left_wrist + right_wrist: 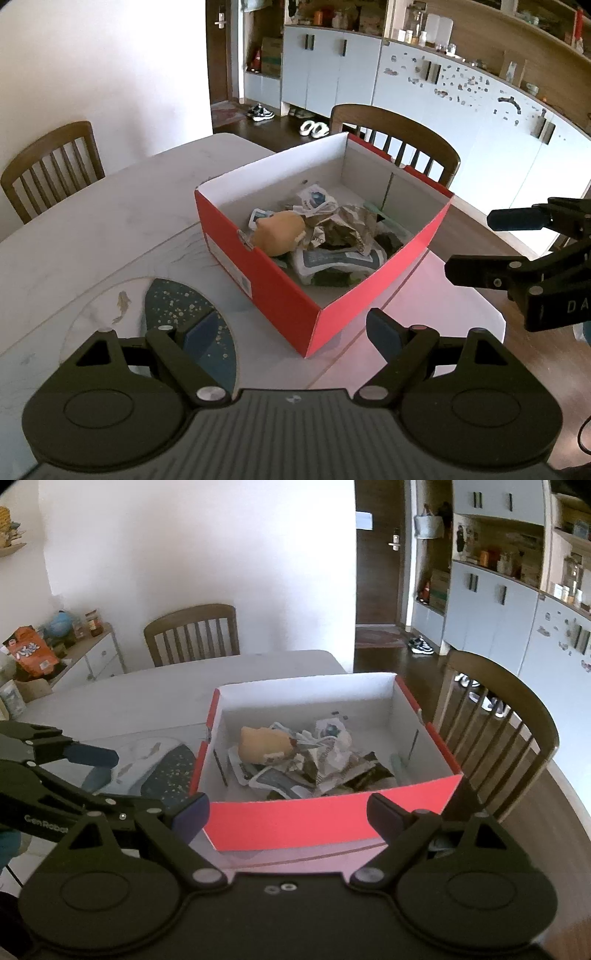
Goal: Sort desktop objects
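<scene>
Both tongs stood wide apart and held nothing: the left gripper (pixel 295 332) hung over the near corner of the red box (pixel 273 280), and the right gripper (pixel 288 812) faced the box's near wall. Inside the box lay crumpled wrappers (pixel 325 760) with a tan bread-like lump (pixel 264 746) on top. Beside the box a dark speckled mat (pixel 177 314) lay on the table (pixel 110 221). The risk, as I judged it, was a low finger catching the light cardboard wall and shoving or tipping the box, or the two grippers colliding, being so near.
</scene>
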`<state>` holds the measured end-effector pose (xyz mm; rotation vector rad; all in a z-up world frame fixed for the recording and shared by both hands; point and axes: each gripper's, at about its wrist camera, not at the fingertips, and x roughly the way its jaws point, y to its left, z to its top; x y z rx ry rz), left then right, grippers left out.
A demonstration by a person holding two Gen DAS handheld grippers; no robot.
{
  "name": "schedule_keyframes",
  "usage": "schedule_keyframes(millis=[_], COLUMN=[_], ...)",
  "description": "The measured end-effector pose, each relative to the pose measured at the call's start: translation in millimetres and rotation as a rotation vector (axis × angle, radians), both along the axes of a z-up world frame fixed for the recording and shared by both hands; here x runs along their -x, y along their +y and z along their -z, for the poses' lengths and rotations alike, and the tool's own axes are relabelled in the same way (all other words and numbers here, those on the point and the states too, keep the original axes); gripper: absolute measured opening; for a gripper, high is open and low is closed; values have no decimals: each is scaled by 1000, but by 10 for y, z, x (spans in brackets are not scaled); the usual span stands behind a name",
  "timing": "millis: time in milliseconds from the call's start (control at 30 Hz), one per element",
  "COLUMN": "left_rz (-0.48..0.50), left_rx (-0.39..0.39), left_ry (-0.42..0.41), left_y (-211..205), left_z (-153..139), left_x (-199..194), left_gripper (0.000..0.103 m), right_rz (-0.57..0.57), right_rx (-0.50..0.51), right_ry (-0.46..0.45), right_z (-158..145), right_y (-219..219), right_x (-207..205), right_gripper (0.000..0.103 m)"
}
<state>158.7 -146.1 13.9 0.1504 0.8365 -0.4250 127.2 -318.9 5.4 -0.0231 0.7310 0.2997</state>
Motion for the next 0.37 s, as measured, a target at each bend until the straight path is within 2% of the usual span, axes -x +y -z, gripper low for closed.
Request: schedule_keyframes(millis=[367], left_rz=[-8], left_rx=[-4], left_ry=[-12], left_y=[87], left_z=[-12], left_x=[46], left_gripper=[87], right_rz=[56], right_rx=[-1], right_ry=[8], right_z=[36], right_y=[8], right_x=[116], right_gripper=[92])
